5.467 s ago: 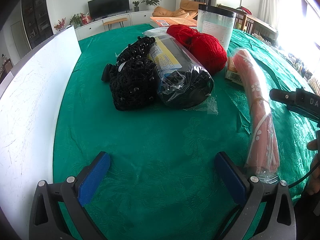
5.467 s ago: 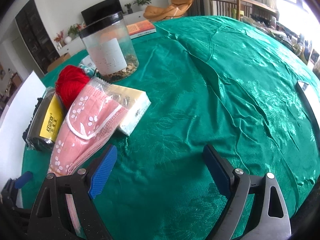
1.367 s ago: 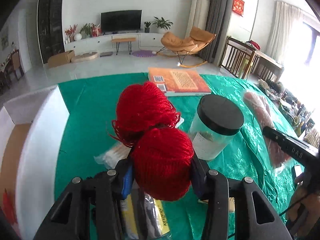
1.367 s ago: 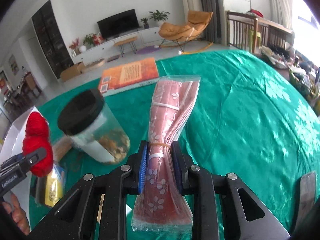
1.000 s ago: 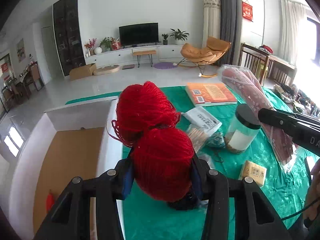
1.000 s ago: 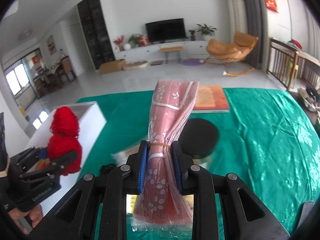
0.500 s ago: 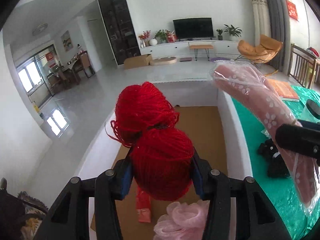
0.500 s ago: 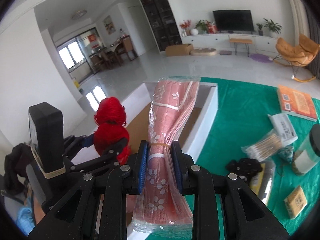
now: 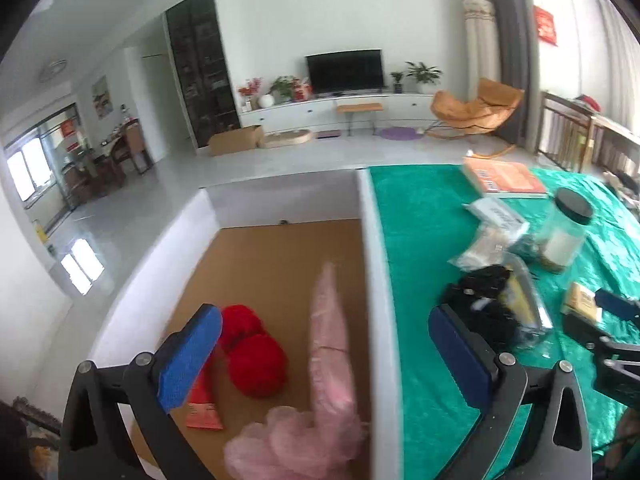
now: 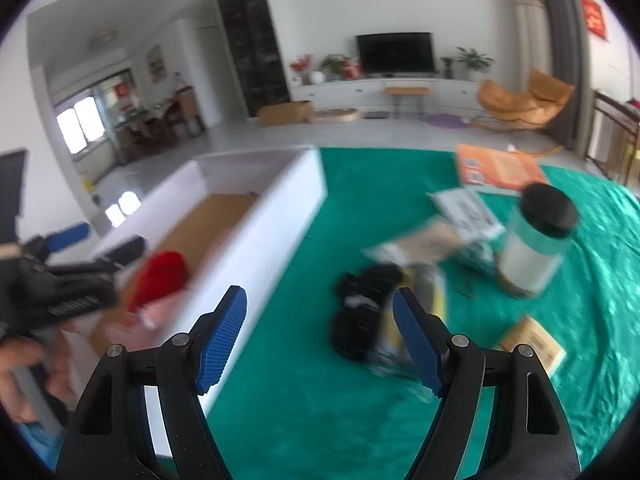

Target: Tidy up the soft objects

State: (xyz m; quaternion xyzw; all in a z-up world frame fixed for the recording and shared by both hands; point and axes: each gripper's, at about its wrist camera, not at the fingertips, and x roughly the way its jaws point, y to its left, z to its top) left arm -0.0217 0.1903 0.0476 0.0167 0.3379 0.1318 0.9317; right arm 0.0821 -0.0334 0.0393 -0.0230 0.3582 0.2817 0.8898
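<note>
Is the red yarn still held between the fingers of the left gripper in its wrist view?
No, the red yarn lies on the cardboard floor of the white box, clear of the open left gripper.

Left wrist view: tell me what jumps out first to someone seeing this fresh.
The bright red yarn balls lie on the brown floor of the white box, with a pink plastic-wrapped pack beside them along the box's right wall. The left gripper hangs open above them, its jaws just opened, nothing between the pads. To the right, a green tablecloth carries a black-lidded jar and an orange book.
</note>
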